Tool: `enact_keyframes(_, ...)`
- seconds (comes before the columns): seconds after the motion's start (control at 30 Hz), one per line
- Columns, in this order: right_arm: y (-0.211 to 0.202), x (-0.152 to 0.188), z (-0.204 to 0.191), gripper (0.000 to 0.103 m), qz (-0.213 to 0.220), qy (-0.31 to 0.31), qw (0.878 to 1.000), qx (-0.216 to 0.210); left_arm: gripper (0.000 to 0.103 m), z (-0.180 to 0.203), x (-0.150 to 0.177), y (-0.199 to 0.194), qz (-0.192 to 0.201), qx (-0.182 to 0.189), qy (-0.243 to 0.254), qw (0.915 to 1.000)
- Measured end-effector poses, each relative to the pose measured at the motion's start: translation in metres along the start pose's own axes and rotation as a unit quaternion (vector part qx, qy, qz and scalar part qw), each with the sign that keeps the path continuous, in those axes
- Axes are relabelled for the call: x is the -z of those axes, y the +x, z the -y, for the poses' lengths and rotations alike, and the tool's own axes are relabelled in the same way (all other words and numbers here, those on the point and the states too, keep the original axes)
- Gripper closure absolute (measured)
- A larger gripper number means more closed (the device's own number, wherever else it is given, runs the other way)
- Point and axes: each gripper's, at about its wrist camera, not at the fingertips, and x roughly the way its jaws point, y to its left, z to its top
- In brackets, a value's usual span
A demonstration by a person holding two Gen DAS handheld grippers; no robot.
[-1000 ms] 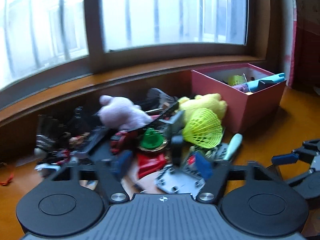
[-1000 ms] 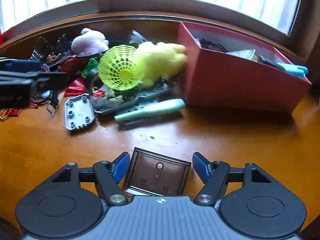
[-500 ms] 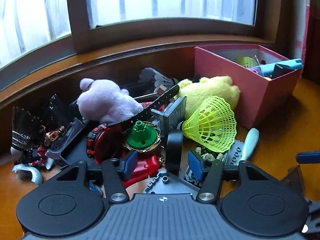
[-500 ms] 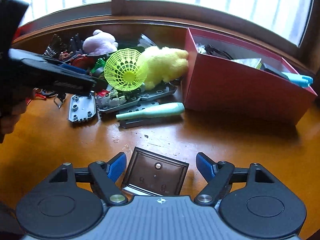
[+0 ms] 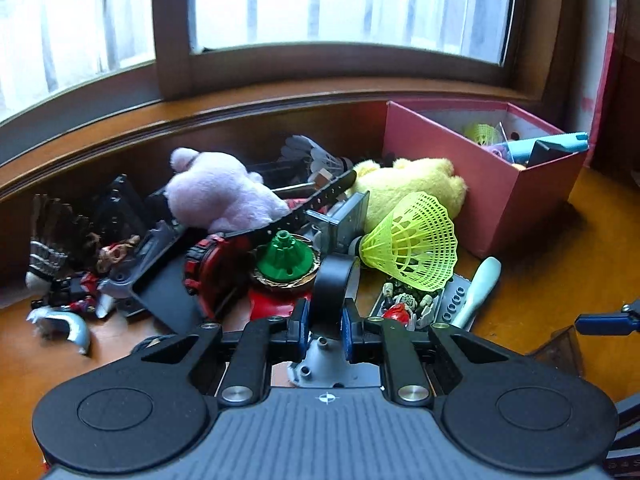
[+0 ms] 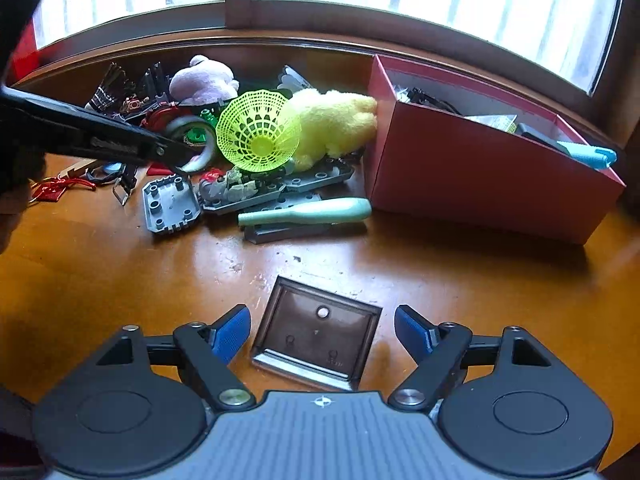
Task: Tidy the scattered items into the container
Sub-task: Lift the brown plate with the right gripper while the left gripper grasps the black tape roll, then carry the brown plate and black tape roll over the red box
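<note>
A black roll of tape (image 5: 334, 286) is being clamped by the closing left gripper (image 5: 325, 330) above the toy pile. The right gripper (image 6: 322, 334) is spread wide around a brown translucent square lid (image 6: 318, 338), untouched, on the wooden table (image 6: 120, 280). The red cardboard box (image 6: 472, 184) stands beside the pile.

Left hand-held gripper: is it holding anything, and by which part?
The left hand-held gripper is closing on a roll of tape, pads on its two flat sides at the near rim.

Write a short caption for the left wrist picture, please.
Left gripper jaws closing on a roll of tape amid scattered toys, red box waiting at right.
</note>
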Motion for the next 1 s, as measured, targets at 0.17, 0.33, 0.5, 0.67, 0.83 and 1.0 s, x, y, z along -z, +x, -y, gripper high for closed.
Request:
enact_keyframes(0.17, 0.004, 0.002, -0.004, 0.022, -0.009, 0.018, 1.0, 0.001, 0.085, -0.003, 0.005, -0.014, 0.008, -0.001, 0.002, 1.0)
enact_keyframes(0.33, 0.007, 0.003, -0.001, 0.029, -0.005, 0.062, 0.998, -0.001, 0.085, -0.004, 0.013, -0.029, 0.015, -0.003, 0.009, 0.9998)
enact_keyframes(0.5, 0.008, 0.006, 0.0, 0.039, 0.009, 0.093, 0.996, 0.014, 0.085, -0.012, 0.021, -0.043, 0.017, -0.002, 0.008, 0.9998)
enact_keyframes(0.67, 0.005, 0.008, 0.002, 0.039, 0.018, 0.109, 0.993, 0.029, 0.085, -0.014, 0.024, -0.053, 0.026, 0.007, 0.008, 0.9996)
enact_keyframes(0.83, 0.001, 0.005, 0.014, 0.039, 0.029, 0.114, 0.993, 0.019, 0.085, -0.004, 0.021, -0.057, 0.034, 0.002, 0.007, 0.9994)
enact_keyframes(1.0, -0.002, -0.004, 0.028, 0.039, 0.039, 0.088, 0.995, 0.006, 0.085, 0.014, 0.012, -0.056, 0.038, -0.006, -0.008, 0.9992)
